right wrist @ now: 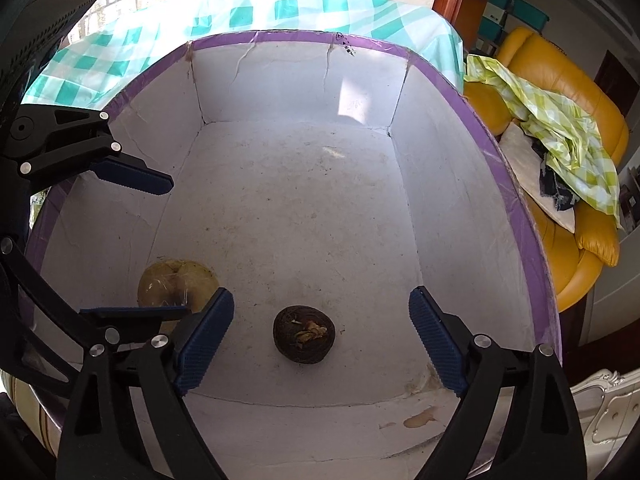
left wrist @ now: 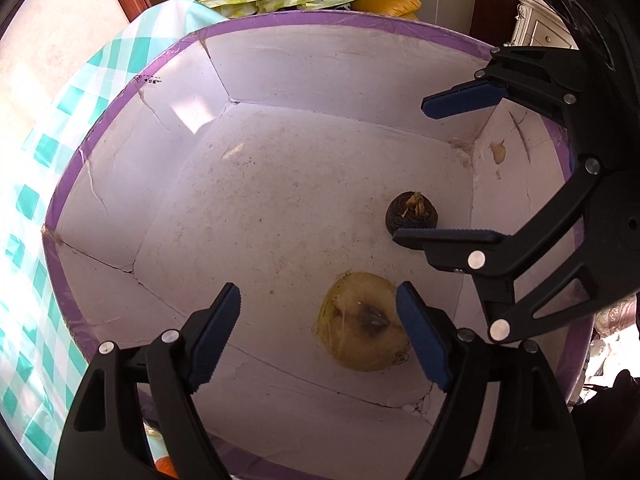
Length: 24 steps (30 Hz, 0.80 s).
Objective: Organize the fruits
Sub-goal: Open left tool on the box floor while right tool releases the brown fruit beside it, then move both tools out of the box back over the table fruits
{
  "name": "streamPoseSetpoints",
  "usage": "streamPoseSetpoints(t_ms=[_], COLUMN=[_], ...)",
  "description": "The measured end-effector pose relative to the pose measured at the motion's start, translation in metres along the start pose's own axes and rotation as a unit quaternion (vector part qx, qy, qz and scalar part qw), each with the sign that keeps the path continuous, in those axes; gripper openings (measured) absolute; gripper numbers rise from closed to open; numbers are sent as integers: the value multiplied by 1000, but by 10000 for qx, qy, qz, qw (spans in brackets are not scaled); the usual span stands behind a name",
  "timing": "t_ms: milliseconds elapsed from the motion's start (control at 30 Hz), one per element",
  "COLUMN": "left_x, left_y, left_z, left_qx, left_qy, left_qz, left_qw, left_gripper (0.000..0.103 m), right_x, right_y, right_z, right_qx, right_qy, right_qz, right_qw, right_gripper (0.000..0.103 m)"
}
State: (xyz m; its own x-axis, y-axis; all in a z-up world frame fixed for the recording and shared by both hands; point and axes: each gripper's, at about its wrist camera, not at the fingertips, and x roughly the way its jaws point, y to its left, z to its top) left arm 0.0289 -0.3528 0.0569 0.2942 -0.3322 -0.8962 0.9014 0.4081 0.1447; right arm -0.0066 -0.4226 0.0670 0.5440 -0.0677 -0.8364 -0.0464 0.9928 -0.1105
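A white cardboard box with a purple rim holds two fruits. A yellow pear-like fruit lies on the box floor, wrapped in clear film. A small dark round fruit lies beside it. My left gripper is open above the box floor, its right finger next to the yellow fruit. My right gripper is open, its fingers either side of the dark fruit, above it. Each gripper shows in the other's view: the right one, the left one.
The box stands on a green-and-white checked tablecloth. A yellow leather sofa with a lime checked cloth stands beyond the table. A white cabinet is at the far right.
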Motion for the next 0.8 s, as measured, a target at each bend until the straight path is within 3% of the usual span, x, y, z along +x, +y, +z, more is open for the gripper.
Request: streamPoseSetpoints(t_ms=[133, 200, 300, 333, 467, 633, 800], left_x=[-12, -20, -34, -40, -57, -81, -110], left_y=[-2, 0, 4, 5, 9, 5, 0], left_z=[-5, -7, -13, -15, -25, -36, -49], left_qx=[-134, -282, -544, -689, -1264, -1562, -1821], left_qy=[-318, -526, -871, -1015, -1502, -1921, -2552], left_qz=[222, 396, 448, 474, 771, 1169, 1458], left_qw=[9992, 9974, 9937, 9913, 9775, 9618, 9383], left_gripper=[85, 93, 94, 100, 101, 101, 101], right_x=[-4, -7, -12, -13, -18, -22, -26], right_y=[-1, -2, -6, -6, -6, -6, -3], right_z=[-2, -3, -5, -6, -8, -9, -10], right_qx=[45, 120, 264, 288, 357, 407, 425], right_qy=[-218, -397, -675, -752, -1027, -1230, -1476], right_qz=[-68, -61, -30, -69, -195, -251, -460], right_qw=[9997, 9991, 9974, 9967, 9939, 9913, 9871], right_gripper=[87, 87, 87, 87, 87, 87, 87])
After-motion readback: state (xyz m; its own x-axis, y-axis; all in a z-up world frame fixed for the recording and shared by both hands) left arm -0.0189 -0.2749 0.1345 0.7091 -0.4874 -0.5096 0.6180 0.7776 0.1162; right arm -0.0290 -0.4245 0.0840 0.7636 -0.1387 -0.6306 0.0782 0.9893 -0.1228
